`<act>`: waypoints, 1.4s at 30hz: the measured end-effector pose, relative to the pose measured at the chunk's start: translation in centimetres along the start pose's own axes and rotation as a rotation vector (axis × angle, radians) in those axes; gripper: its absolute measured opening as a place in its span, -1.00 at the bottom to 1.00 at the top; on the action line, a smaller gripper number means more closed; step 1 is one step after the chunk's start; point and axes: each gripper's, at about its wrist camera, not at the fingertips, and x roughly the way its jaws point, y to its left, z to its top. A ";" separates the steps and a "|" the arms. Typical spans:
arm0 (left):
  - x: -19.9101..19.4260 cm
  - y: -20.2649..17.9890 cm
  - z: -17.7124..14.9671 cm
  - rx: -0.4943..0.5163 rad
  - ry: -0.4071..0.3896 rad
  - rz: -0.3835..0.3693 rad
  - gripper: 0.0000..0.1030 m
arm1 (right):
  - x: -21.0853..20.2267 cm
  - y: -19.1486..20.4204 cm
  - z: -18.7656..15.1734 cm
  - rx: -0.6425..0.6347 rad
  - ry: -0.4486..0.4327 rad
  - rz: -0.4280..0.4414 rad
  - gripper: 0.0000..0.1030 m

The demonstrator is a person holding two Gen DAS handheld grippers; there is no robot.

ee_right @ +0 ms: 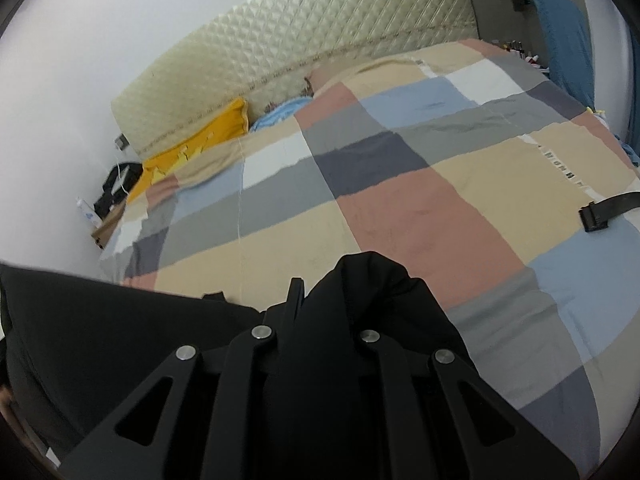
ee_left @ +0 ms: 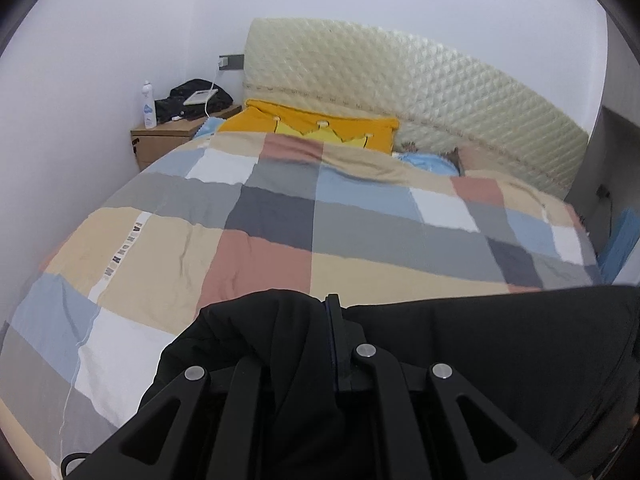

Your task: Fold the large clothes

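Black garment: a large, dark piece of clothing is held up over the near edge of the bed, stretched between the 2 grippers, with its span running off to the right in the left wrist view and off to the left in the right wrist view. The left gripper has its jaws pressed together on a bunched fold of the cloth, which spills over and hides 1 finger. The right gripper pinches another bunch in the same way, with cloth mounded over its tips. The cloth between them looks fairly taut and seems to be off the bed, though its lower part is out of sight.

Judging by this, the step in hand is carrying or spreading the garment before any fold is made. The next move likely calls for bringing both grips forward over the patchwork duvet and lowering them level, so the cloth lands flat and not twisted.

A black strap lies on the duvet's right side, well apart from the garment. Beyond are a yellow pillow, the quilted headboard and a wooden nightstand in the corner.
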 end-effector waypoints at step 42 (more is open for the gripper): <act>-12.5 10.7 -11.2 -0.239 -0.064 -0.181 0.42 | -10.8 -2.5 -5.4 0.101 -0.180 0.091 0.62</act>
